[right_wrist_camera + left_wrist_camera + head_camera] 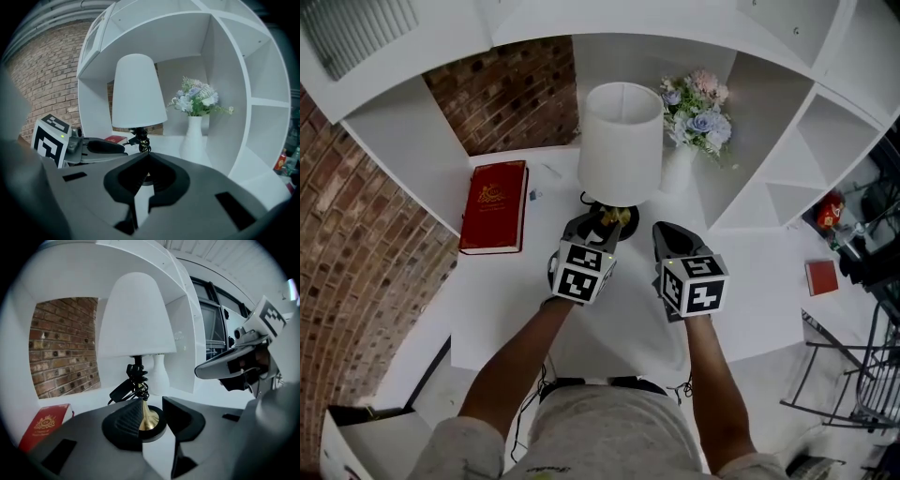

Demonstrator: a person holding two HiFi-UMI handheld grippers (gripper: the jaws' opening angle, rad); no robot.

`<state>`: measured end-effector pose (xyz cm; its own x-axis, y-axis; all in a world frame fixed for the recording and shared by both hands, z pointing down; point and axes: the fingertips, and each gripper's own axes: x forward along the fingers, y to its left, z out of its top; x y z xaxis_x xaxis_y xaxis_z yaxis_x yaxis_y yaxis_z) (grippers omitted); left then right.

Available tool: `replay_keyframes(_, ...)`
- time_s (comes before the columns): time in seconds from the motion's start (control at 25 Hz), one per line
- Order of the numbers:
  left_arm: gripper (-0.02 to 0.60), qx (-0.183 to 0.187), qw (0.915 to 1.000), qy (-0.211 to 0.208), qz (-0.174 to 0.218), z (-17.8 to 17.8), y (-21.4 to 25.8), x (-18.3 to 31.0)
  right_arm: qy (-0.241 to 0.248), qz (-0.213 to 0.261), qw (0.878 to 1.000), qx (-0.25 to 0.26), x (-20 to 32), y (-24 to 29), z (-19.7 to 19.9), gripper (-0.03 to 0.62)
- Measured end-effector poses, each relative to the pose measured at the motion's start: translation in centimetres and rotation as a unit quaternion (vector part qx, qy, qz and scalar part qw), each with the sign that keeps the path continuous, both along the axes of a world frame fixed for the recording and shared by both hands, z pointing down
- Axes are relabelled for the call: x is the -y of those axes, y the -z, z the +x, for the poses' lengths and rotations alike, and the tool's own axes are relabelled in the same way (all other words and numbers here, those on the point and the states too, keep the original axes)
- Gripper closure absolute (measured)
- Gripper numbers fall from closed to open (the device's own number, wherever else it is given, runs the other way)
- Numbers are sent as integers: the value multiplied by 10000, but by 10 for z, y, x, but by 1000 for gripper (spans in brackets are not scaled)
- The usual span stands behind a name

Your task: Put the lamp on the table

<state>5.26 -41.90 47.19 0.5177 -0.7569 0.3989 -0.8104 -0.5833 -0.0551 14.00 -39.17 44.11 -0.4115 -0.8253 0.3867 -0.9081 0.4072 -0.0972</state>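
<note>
The lamp [622,141] stands upright on the white table [506,309] under the shelf unit, with a white shade [136,319], a brass stem, a bundled black cord [136,380] and a round black base [157,427]. My left gripper [600,225] is open just in front of that base. In the left gripper view the brass foot shows between the jaws of my left gripper [151,404], and the pads do not press on it. My right gripper [664,232] hovers to the lamp's right. Its tips meet, so my right gripper [149,155] is shut with nothing in it.
A red book [495,206] lies left of the lamp. A white vase of flowers [698,117] stands behind it to the right. White shelf compartments [778,178] curve around the table, with brick wall [356,272] at left. A small red book [821,277] and a black metal frame [853,375] are at right.
</note>
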Motion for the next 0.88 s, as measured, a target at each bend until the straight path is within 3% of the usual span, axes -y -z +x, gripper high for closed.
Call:
replay_keyframes(0.4, 489, -42, 10000, -39, 36, -19, 30, -26, -55, -45, 9986, 531, -11, 21, -9, 589)
replay_keyframes(0.88, 533, -290, 9979, 561, 135, -82, 77, -45, 126, 210, 9988, 431, -18, 46, -27, 589)
